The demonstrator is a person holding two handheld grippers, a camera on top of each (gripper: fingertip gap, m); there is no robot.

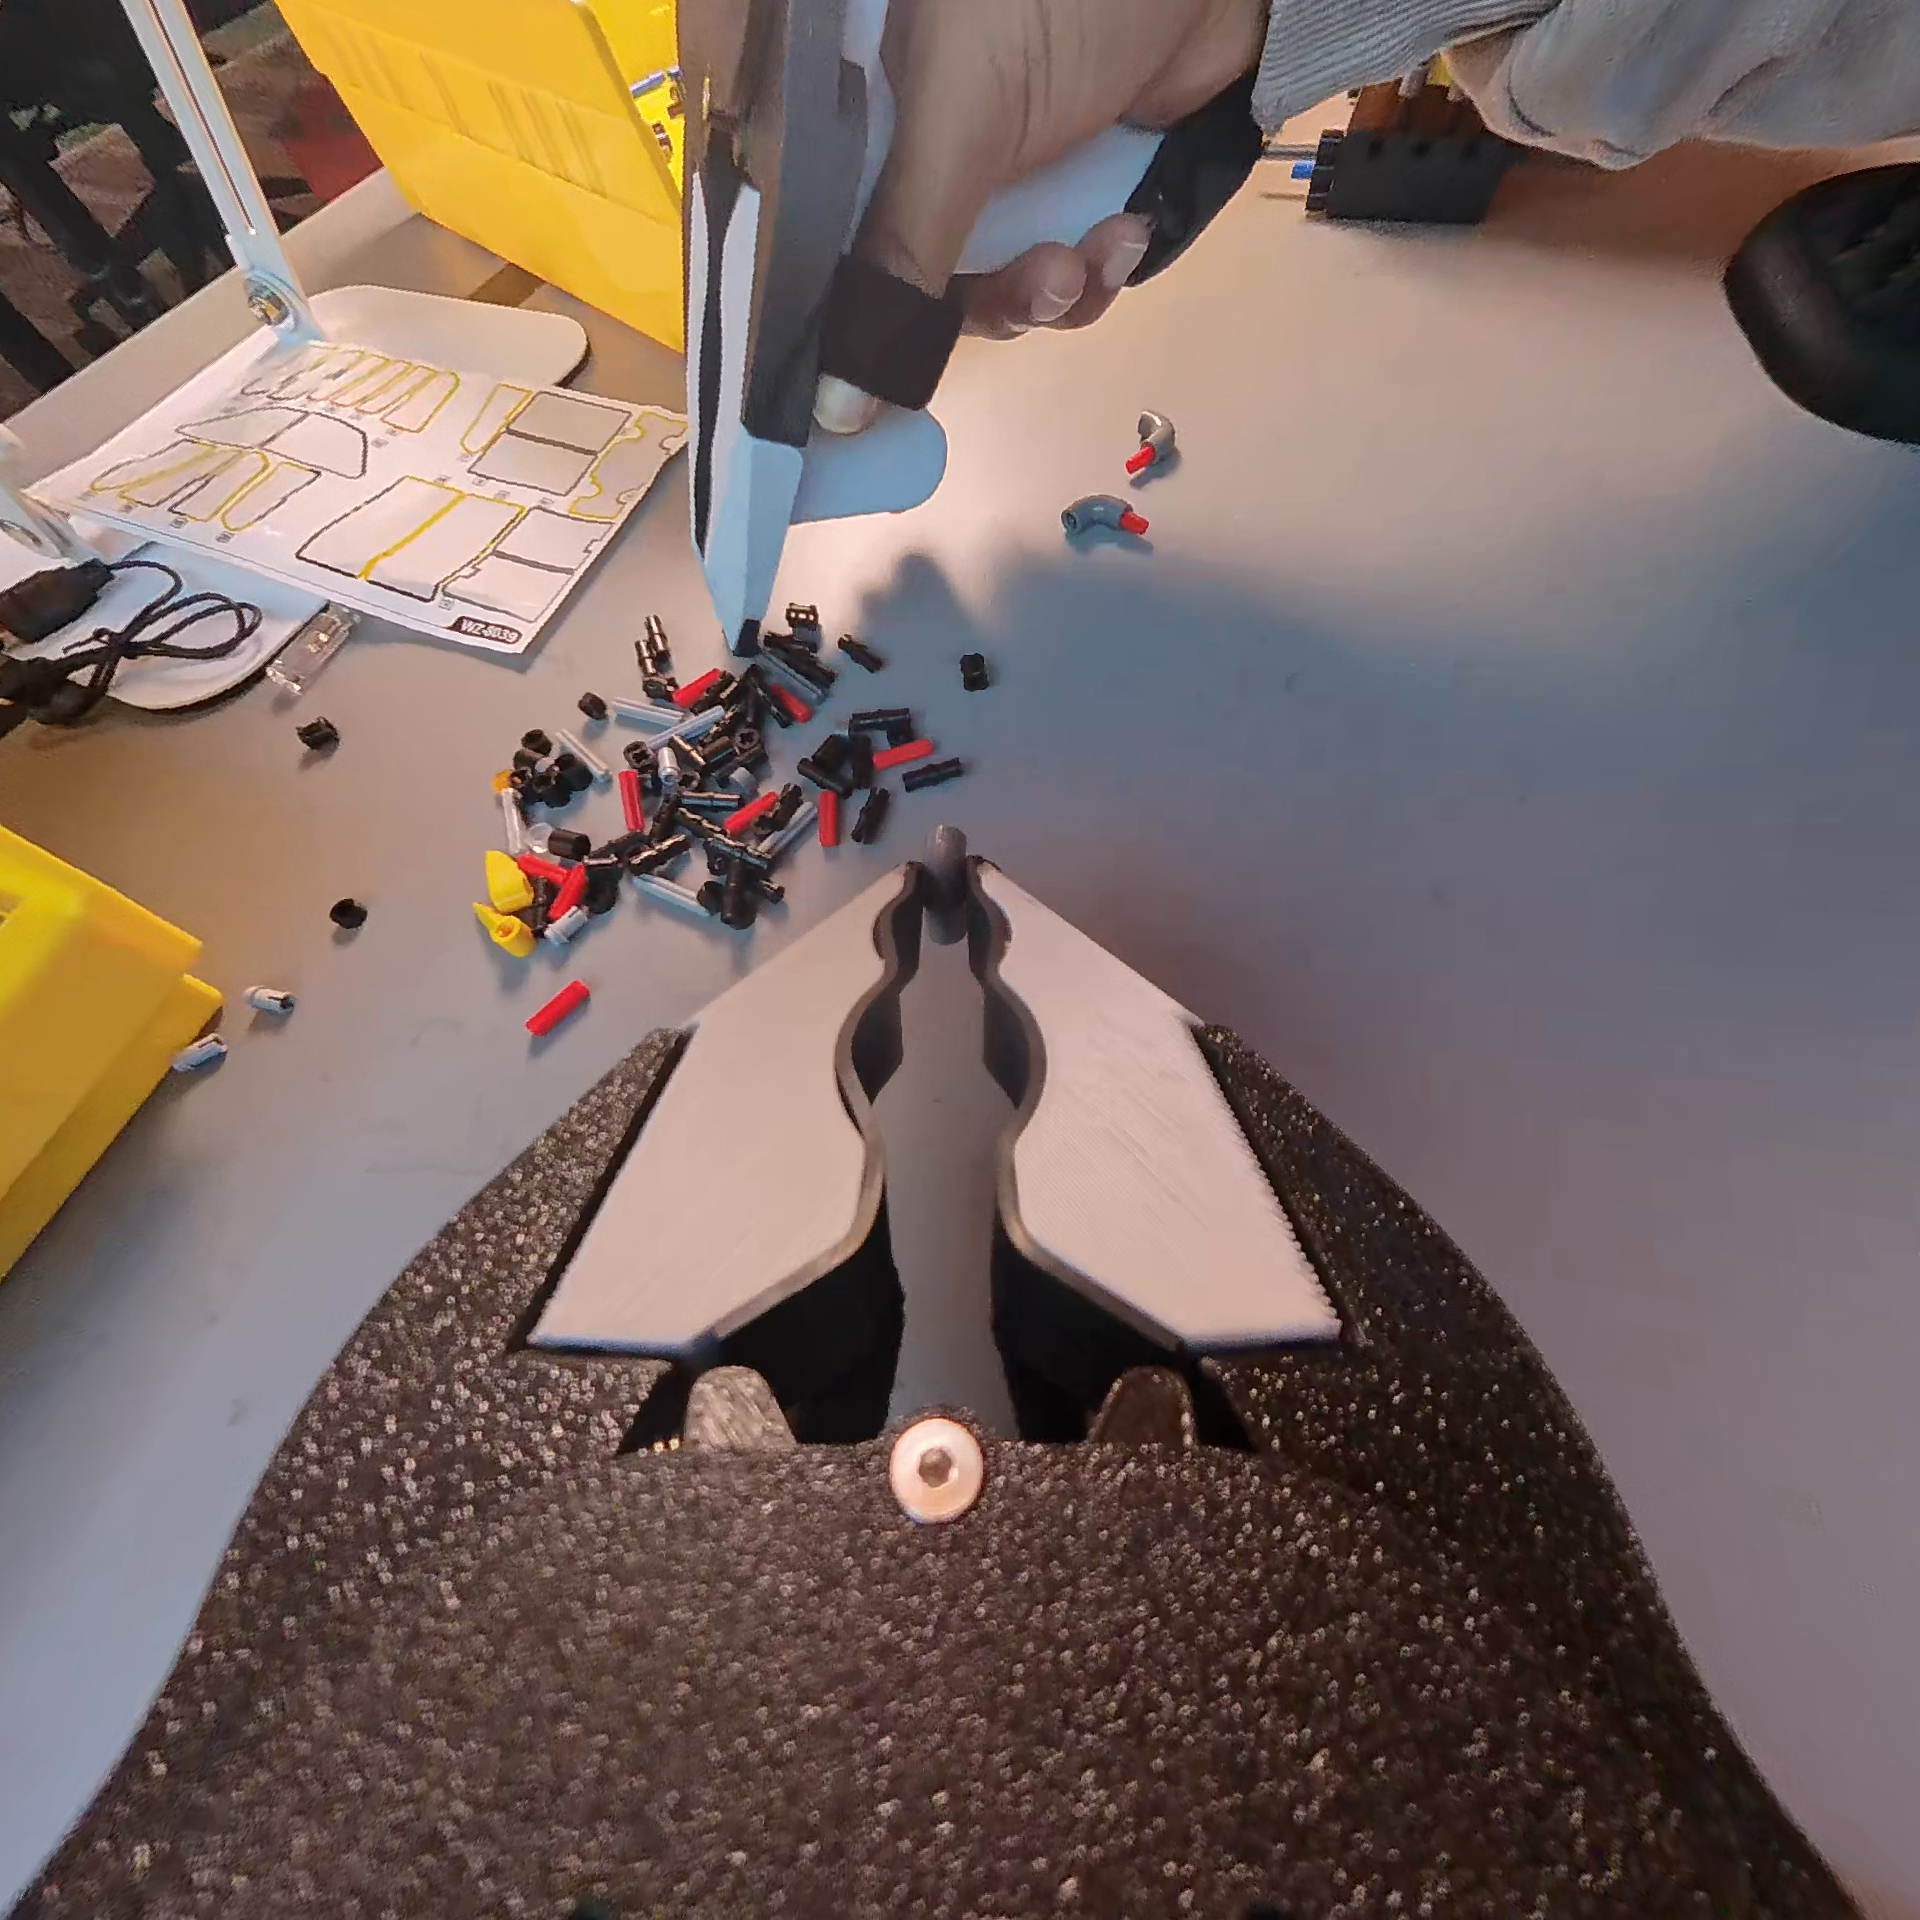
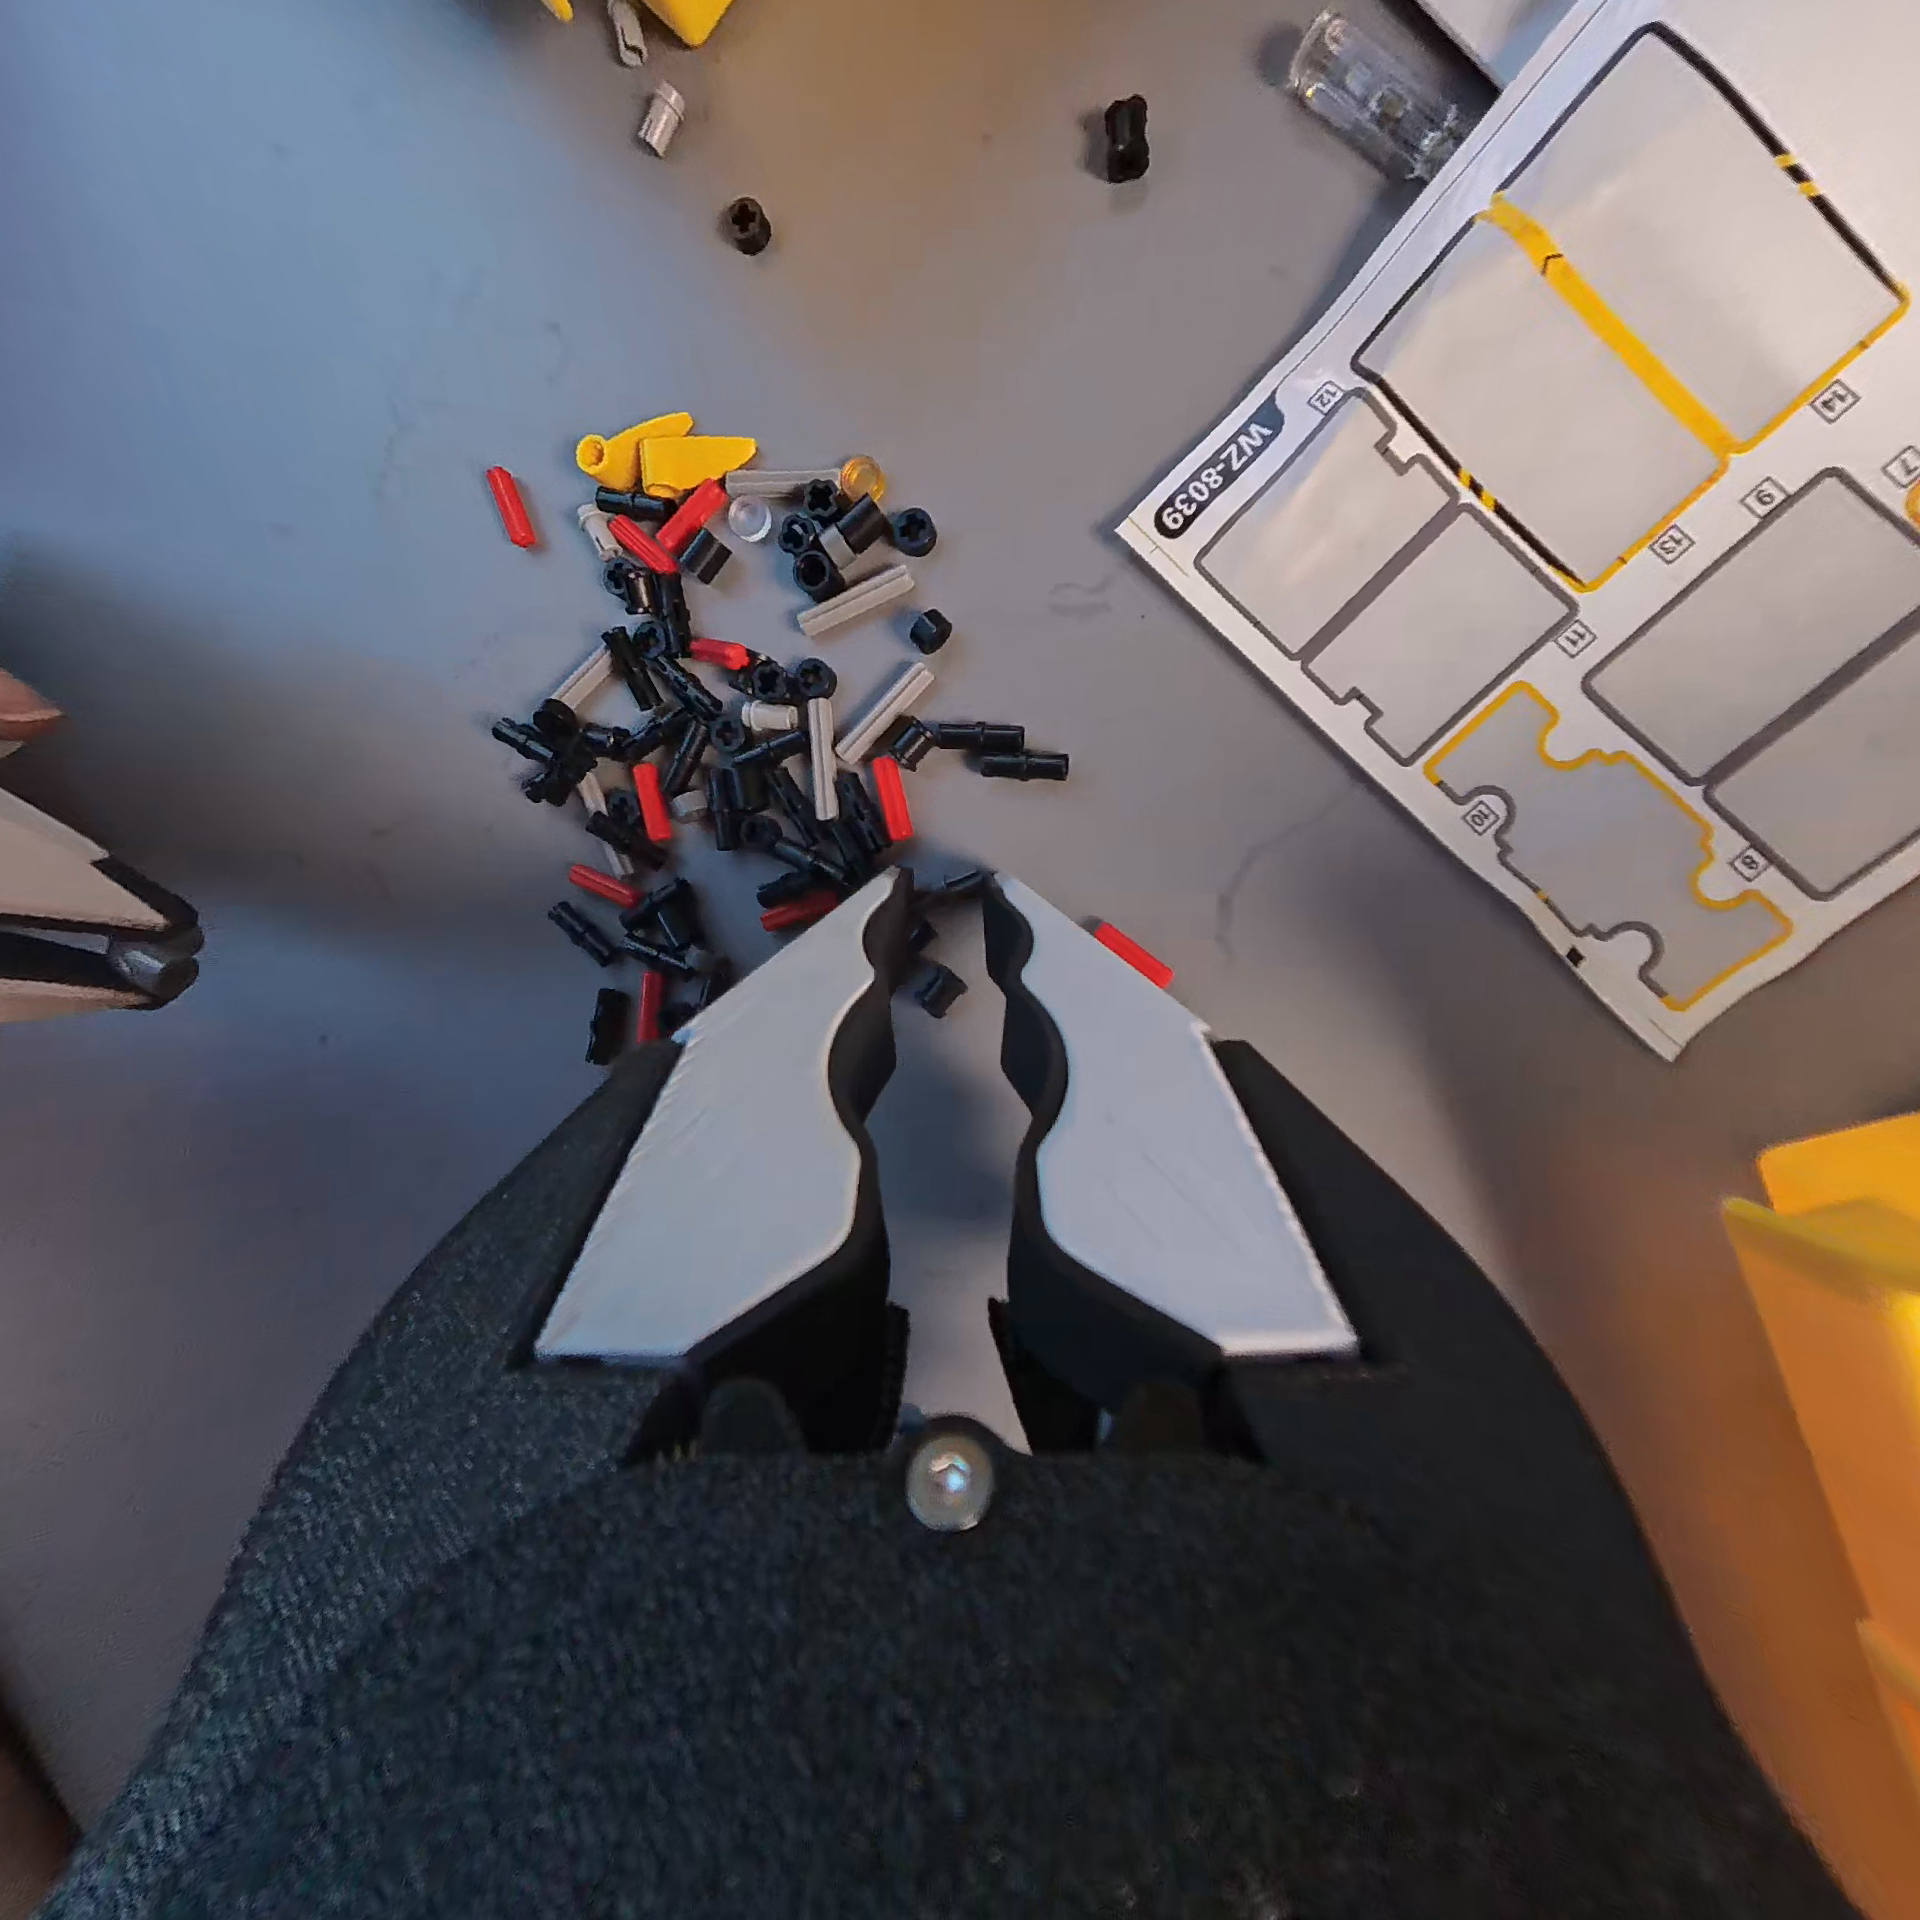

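Nearest the left wrist camera, the left gripper [image 1: 943,878]: grey fingers drawn narrow, pinching a small grey elbow-shaped connector [image 1: 945,883] at the tips, held above the grey table [image 1: 1455,935]. Just beyond its tips, a scattered pile of small building-toy pins and connectors [image 1: 717,790], mostly black, with red pins, light grey axles and a few yellow pieces at the pile's left edge. One loose red pin [image 1: 558,1007] lies apart on the near side of the pile; single black bushes lie farther to the left. At the far edge of the pile, the right gripper [image 1: 743,634], pointing steeply down with its tips among the black pieces, held by a person's hand [image 1: 1018,156] in a grey sleeve. Right wrist view: right gripper [image 2: 940,899] part open, a modest gap between the tips, a black pin [image 2: 940,987] lying on the table within the gap and a red pin [image 2: 1132,951] just beside the right finger; no piece seen gripped. Farther right on the table, two grey elbow connectors with red pins [image 1: 1107,516], well apart from the pile. Left of the pile, a sticker sheet [image 1: 395,488] with grey and yellow outlines, partly resting on a white lamp base [image 1: 447,332]; a black cable [image 1: 125,634] beside it. Farthest, yellow plastic bins [image 1: 488,135] at rear left and near left edge.
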